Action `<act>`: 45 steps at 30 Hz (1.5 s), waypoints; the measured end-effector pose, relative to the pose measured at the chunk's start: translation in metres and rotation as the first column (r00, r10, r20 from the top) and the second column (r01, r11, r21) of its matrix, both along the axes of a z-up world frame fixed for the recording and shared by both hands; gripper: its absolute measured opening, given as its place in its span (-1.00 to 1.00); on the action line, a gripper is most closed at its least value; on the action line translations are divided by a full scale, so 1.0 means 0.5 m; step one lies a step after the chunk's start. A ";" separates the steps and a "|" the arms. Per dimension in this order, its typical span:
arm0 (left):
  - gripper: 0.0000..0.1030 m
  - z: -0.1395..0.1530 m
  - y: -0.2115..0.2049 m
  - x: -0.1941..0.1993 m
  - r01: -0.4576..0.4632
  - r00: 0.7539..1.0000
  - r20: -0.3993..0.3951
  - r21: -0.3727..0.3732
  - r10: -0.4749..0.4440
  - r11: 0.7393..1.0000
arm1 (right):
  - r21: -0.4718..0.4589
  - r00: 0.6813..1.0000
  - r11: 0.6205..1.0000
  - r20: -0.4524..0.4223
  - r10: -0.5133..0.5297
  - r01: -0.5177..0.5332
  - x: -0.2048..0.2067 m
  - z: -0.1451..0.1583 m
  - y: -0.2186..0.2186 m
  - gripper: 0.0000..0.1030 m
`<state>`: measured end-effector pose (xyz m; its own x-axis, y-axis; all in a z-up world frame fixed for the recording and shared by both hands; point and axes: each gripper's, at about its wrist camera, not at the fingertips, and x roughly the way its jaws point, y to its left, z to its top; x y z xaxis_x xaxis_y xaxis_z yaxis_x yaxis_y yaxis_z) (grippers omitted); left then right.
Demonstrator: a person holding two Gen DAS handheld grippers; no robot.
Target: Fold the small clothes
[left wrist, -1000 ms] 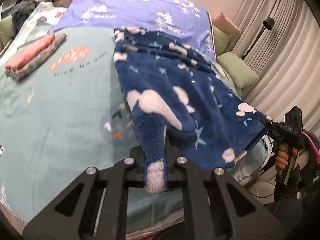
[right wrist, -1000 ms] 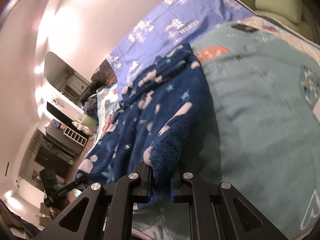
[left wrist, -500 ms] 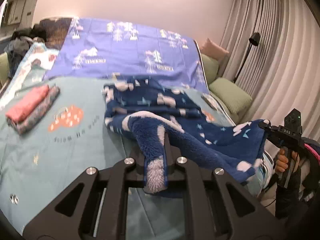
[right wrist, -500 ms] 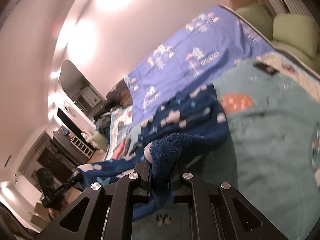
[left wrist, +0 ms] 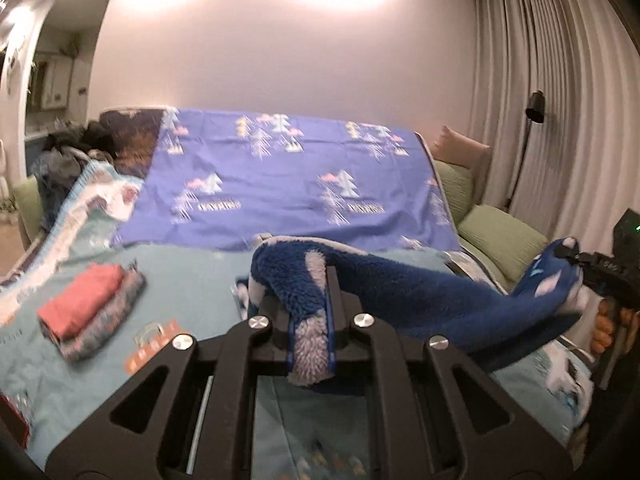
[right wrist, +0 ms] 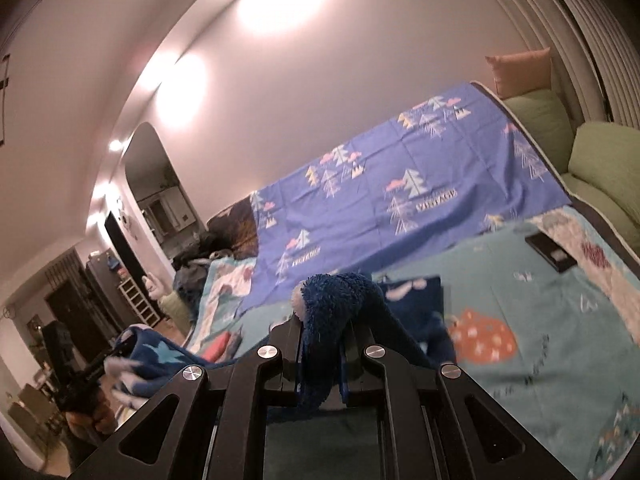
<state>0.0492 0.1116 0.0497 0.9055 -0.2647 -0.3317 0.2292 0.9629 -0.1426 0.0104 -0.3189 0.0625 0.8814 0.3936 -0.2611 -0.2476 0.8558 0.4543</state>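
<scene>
A fuzzy dark-blue garment with white stars [left wrist: 420, 292] hangs stretched in the air between my two grippers, above the teal bedspread [left wrist: 192, 276]. My left gripper [left wrist: 310, 320] is shut on one corner of it. My right gripper [right wrist: 320, 340] is shut on the other corner [right wrist: 332, 300]. In the left wrist view the right gripper [left wrist: 576, 264] shows at the far right, held by a hand. In the right wrist view the left gripper [right wrist: 108, 360] shows at the lower left with blue cloth in it.
A folded stack, red on grey [left wrist: 90, 308], lies on the left of the bed. A purple sheet with tree prints [left wrist: 288, 188] covers the headboard. Green cushions [left wrist: 500, 240], a floor lamp [left wrist: 534, 108] and curtains stand on the right. A dark phone [right wrist: 550, 252] lies on the bed.
Both grippers have risen and lifted the blue garment off the bed; it lay spread flat before and now hangs bunched between them. Both cameras have tilted up toward the wall.
</scene>
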 end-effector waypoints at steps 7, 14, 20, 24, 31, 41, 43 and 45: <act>-0.75 0.009 -0.003 0.100 -0.088 0.996 0.012 -0.010 0.088 0.996 | -0.036 0.997 0.997 0.018 -0.073 0.074 0.101 0.022 -0.001 -0.79; -0.75 0.011 -0.013 0.198 -0.105 0.994 -0.003 -0.001 0.105 0.994 | -0.082 0.995 0.992 0.017 -0.094 0.095 0.192 0.028 0.008 -0.79; -0.75 -0.007 -0.032 0.284 -0.139 0.990 -0.022 0.030 0.140 0.990 | -0.112 0.996 0.990 -0.008 -0.085 0.083 0.287 0.017 0.016 -0.80; -0.75 -0.032 -0.037 0.340 -0.153 0.987 -0.046 0.053 0.156 0.987 | -0.131 0.995 0.988 -0.044 -0.089 0.082 0.366 -0.008 0.017 -0.79; -0.75 -0.102 -0.055 0.423 -0.151 0.982 -0.096 0.122 0.163 0.981 | -0.126 0.986 0.989 -0.142 -0.089 0.072 0.491 -0.083 0.008 -0.79; -0.75 -0.204 -0.074 0.519 -0.143 0.971 -0.163 0.197 0.176 0.970 | -0.140 0.958 0.987 -0.261 -0.117 0.083 0.609 -0.214 -0.008 -0.79; -0.75 -0.219 -0.077 0.532 -0.142 0.969 -0.169 0.208 0.179 0.968 | -0.138 0.954 0.987 -0.275 -0.120 0.084 0.623 -0.229 -0.013 -0.79; -0.75 -0.232 -0.077 0.543 -0.141 0.968 -0.177 0.213 0.180 0.967 | -0.146 0.950 0.986 -0.290 -0.121 0.081 0.639 -0.246 -0.013 -0.79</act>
